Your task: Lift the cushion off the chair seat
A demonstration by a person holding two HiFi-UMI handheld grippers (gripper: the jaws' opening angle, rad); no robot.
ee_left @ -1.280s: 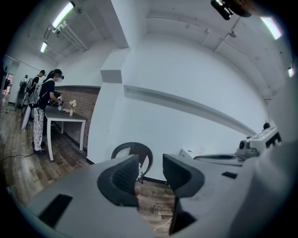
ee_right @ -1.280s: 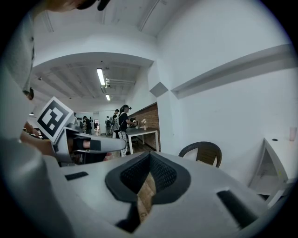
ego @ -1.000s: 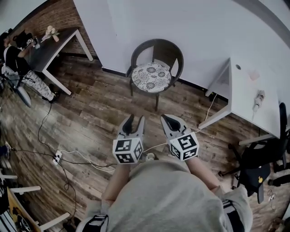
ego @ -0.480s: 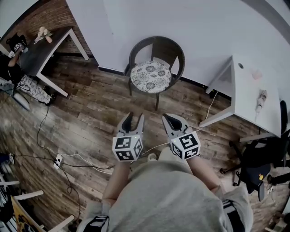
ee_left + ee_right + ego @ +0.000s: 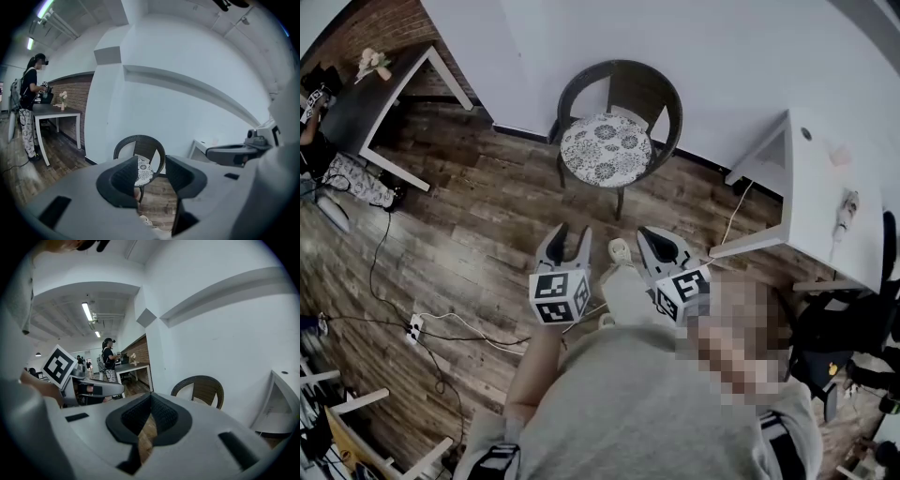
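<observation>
The dark, round-backed wicker chair (image 5: 630, 89) stands by the wall ahead of you. Its round floral cushion (image 5: 605, 150) lies flat on the seat, well apart from both tongs. Your left tongs (image 5: 569, 232), released and empty, frame it directly. Your right tongs (image 5: 647, 234), clenched on nothing, aim slightly aside.

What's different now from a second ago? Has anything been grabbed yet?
The person has walked toward the chair, so the left claw and right claw are now nearer to it, though not yet at it. Nothing was taken hold of or let go. The cushion lies on the seat as before. The left claw is open and empty, the right claw closed and empty.
</observation>
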